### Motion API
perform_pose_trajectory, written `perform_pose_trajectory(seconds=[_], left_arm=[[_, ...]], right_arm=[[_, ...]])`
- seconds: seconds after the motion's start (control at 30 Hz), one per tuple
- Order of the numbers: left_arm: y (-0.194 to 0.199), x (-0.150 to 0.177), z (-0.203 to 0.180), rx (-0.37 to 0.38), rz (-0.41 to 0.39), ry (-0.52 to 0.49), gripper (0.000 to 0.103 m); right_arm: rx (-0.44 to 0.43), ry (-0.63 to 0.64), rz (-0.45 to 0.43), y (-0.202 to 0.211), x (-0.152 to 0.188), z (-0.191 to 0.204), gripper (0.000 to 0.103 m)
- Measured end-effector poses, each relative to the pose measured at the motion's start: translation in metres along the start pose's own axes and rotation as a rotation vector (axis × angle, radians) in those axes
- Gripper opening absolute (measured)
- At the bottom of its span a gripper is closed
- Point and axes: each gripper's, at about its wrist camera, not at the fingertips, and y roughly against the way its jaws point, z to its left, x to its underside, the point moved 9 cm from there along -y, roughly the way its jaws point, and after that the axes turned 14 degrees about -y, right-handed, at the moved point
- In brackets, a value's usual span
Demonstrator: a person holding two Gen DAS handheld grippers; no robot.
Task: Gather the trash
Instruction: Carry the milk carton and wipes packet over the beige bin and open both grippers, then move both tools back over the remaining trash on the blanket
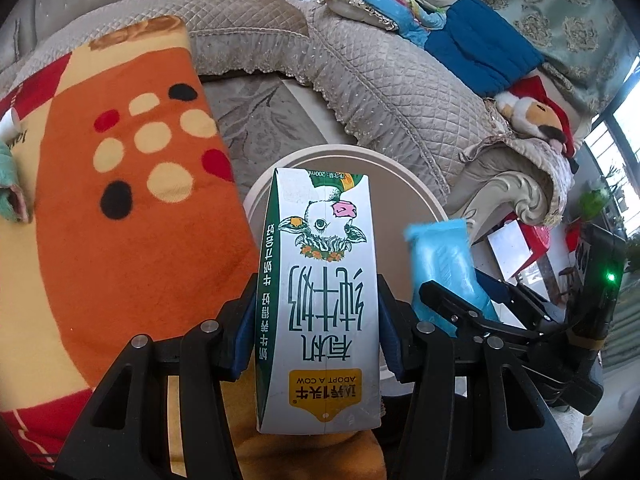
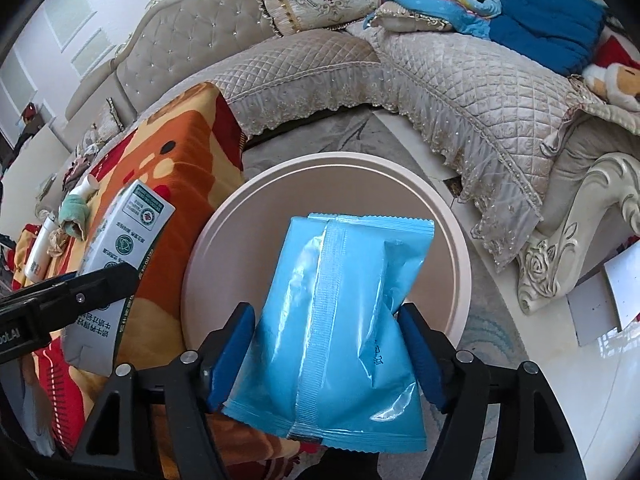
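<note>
Quilted beige sofa [image 2: 460, 80] runs along the back of a sitting room, with a patterned orange blanket [image 1: 120, 200] spread over a surface at the near left and a round pale bin [image 2: 452, 224] standing on the floor below its edge.

Left gripper [image 1: 318, 320]: jaws pinching a milk carton [image 1: 320, 300] by its two narrow sides, carton held upside down, its far end over the bin's rim. Right gripper [image 2: 328, 352]: jaws pinching a blue plastic packet [image 2: 348, 308] near its lower end; the packet hangs directly over the bin's open mouth. In the left view the packet [image 1: 444, 264] sits just beside the carton, to its right.

Step in hand, as judged: both items are carried to the bin and are poised for release. No rubbish is visible inside the bin, though the packet hides much of the interior. Next move calls for spreading the right jaws where they are; the carton needs to go a little further forward over the opening first, since much of it lies above the blanket edge.

Legible writing: carton front reads "ADOPT A COW" on a yellow badge, large Chinese characters, a cow's head emblem, and "200mL" at the far end. Packet print is too small to read.

Other items on the blanket, including a white tube [image 2: 40, 248], are not yet collected.
</note>
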Motion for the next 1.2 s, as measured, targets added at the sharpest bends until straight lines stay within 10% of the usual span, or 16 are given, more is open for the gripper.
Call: perform_pose_trajectory(seconds=[0.77, 1.2], left_arm=[[0.031, 0.008, 0.018, -0.016, -0.043, 0.024, 0.056], [0.075, 0.049, 0.114, -0.165, -0.065, 0.126, 0.056]], right_arm=[[-0.026, 0.010, 0.002, 0.012, 0.007, 0.024, 0.073], [-0.131, 0.114, 0.030, 0.008, 0.022, 0.105, 0.073]])
